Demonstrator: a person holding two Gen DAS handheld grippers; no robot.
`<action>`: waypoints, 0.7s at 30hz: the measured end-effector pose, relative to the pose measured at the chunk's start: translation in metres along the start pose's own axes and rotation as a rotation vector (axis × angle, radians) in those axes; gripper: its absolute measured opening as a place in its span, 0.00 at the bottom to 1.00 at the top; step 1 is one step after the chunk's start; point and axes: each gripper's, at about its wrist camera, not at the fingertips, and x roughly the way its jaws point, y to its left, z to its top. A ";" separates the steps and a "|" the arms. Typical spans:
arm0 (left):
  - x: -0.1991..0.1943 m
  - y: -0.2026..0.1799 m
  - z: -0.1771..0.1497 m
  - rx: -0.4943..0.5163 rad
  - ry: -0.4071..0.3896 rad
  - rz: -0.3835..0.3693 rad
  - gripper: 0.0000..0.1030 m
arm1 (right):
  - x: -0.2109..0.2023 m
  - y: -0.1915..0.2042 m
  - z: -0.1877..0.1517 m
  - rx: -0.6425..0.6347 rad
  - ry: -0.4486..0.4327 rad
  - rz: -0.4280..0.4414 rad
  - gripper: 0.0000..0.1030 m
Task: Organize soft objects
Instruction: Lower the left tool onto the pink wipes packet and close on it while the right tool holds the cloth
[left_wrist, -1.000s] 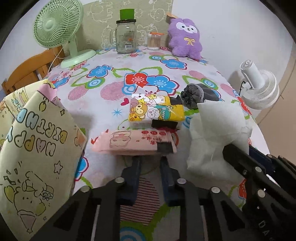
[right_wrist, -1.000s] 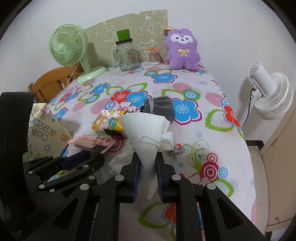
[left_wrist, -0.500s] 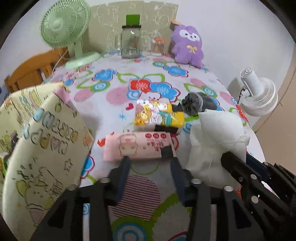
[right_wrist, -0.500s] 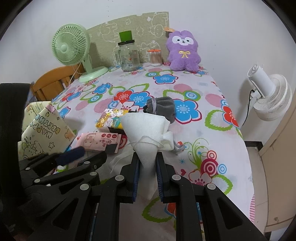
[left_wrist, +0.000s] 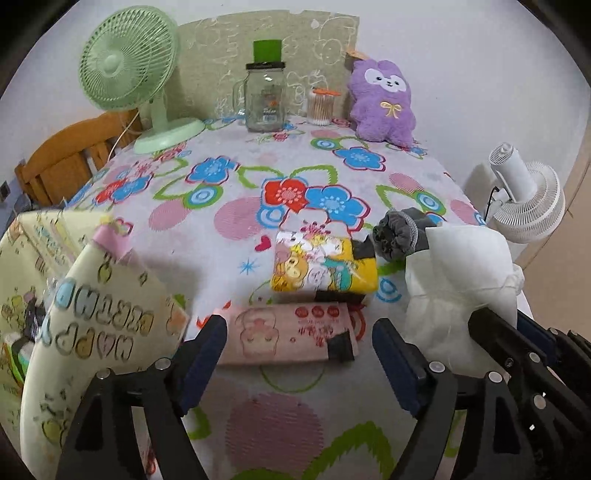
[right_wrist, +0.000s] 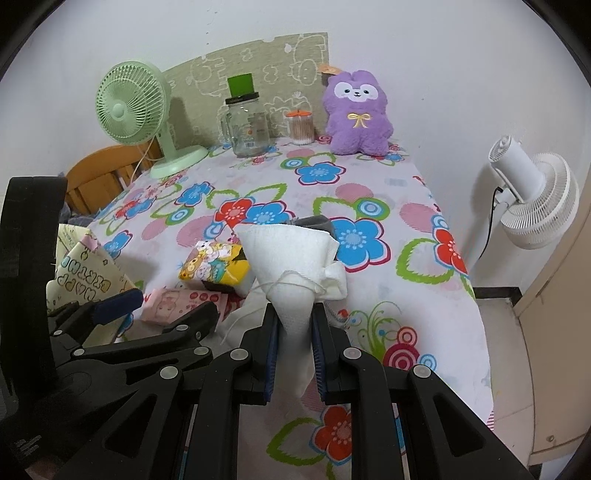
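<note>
The flower-print tablecloth (left_wrist: 229, 236) covers the table to its edges; the right edge falls away toward a white floor fan (right_wrist: 535, 199), and the far edge meets the wall, lined by a green desk fan (left_wrist: 129, 70), a glass mug jar (left_wrist: 264, 99) and a purple plush (left_wrist: 382, 103). The middle of the cloth lies bare. A cream "Happy Birthday" gift bag (left_wrist: 92, 332) stands at the left edge. The right gripper (right_wrist: 293, 332) is clamped on a white drawstring pouch (right_wrist: 291, 266), held above the near cloth. The left gripper (left_wrist: 299, 347) gapes wide, its fingers either side of a pink tissue pack (left_wrist: 288, 332). Just behind lies a yellow cartoon tissue pack (left_wrist: 325, 266), with rolled grey socks (left_wrist: 400, 232) to its right.
</note>
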 end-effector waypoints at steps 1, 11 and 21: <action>0.001 -0.002 0.001 0.013 -0.008 0.002 0.80 | 0.001 -0.001 0.001 0.002 0.000 -0.001 0.19; 0.027 0.001 0.009 -0.008 0.074 -0.025 0.86 | 0.013 -0.007 0.002 0.022 0.025 0.003 0.19; 0.036 -0.005 0.005 0.051 0.090 0.015 0.96 | 0.017 -0.007 0.001 0.022 0.045 0.000 0.19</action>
